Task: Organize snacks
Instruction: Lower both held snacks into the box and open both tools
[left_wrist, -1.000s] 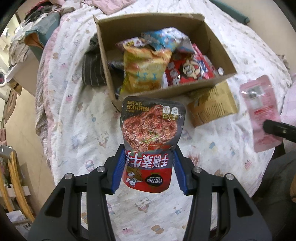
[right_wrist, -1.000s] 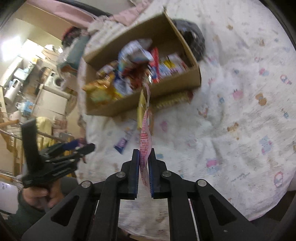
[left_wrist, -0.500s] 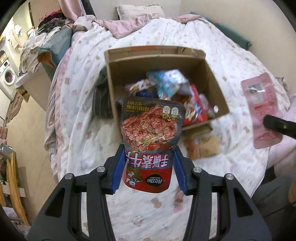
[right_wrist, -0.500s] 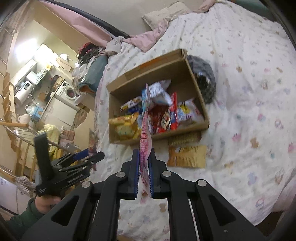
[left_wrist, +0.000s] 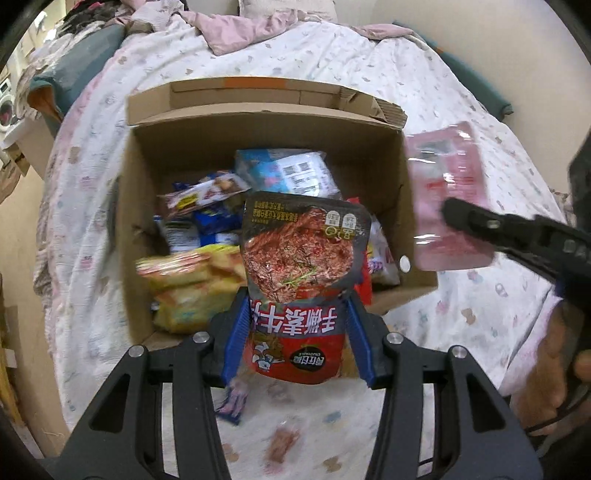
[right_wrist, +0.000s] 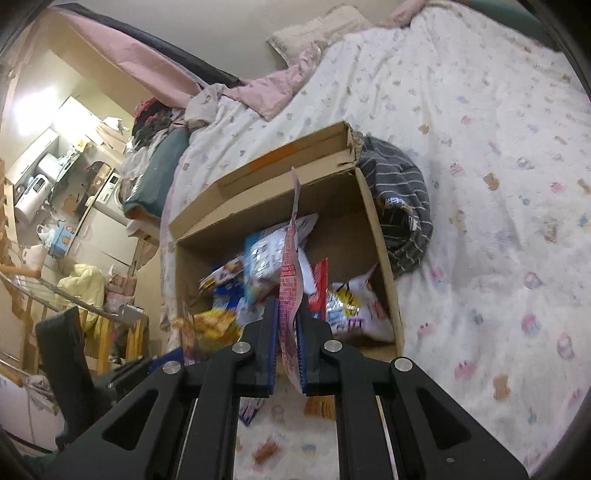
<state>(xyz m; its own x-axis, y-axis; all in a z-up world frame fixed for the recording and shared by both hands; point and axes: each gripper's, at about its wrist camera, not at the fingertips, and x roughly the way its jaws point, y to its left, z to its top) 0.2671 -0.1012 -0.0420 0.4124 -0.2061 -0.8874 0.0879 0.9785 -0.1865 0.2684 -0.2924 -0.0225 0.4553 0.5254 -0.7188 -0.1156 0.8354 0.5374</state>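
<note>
Step in hand: two snack packs being carried to cardboard box (left_wrist: 266, 122) on bed (left_wrist: 443, 88).

Left gripper (left_wrist: 297, 332): fingers clamped on sides of red and grey snack pouch (left_wrist: 304, 258), held upright just past fingers, over near part of box.

Right gripper (right_wrist: 288, 343): fingers pressed together on thin pink packet (right_wrist: 290, 273), seen edge-on, box ahead of fingers.

Box already piled with other snacks.

Next move, as judged: each pack to be lowered over free spot in box, then fingers opened. Pink packet is floppy; could catch on box wall.
</note>
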